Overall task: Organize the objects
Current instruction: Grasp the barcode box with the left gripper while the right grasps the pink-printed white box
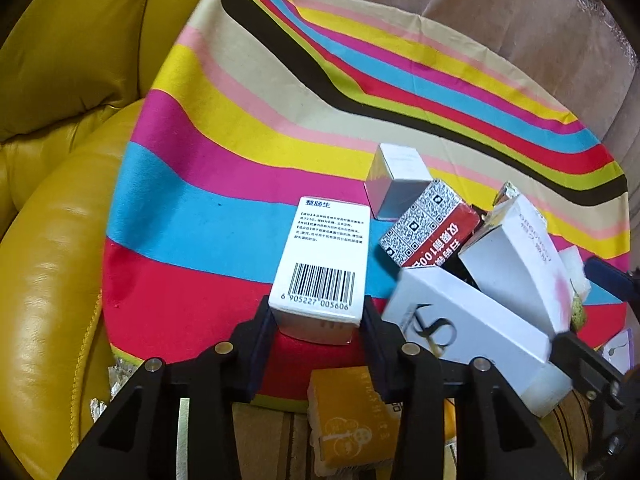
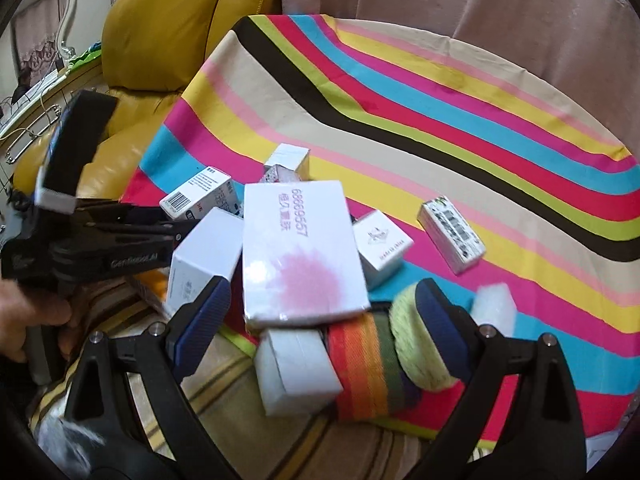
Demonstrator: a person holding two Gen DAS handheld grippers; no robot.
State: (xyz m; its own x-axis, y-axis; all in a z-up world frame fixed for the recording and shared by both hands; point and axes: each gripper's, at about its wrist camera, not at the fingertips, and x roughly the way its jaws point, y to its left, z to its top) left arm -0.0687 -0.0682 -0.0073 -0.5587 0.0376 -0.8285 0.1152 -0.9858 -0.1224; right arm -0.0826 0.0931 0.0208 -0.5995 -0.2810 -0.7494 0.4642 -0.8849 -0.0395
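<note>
Boxes heaped on striped tabletop (image 1: 224,168). Left hand-held gripper (image 1: 318,320) angled downward, pads clamped on both sides of white barcode box (image 1: 320,260). Right hand-held gripper (image 2: 324,316) tilted down above pink-stained box (image 2: 300,248), jaws spread wide, empty.

Far half of the counter (image 2: 460,92) is bare striped cloth, open for a claw. Near edge is blocked: white boxes (image 2: 300,248) piled touching. Small gap before the lone printed box (image 2: 450,234). Yellow sofa (image 1: 60,208) hems the left edge.
</note>
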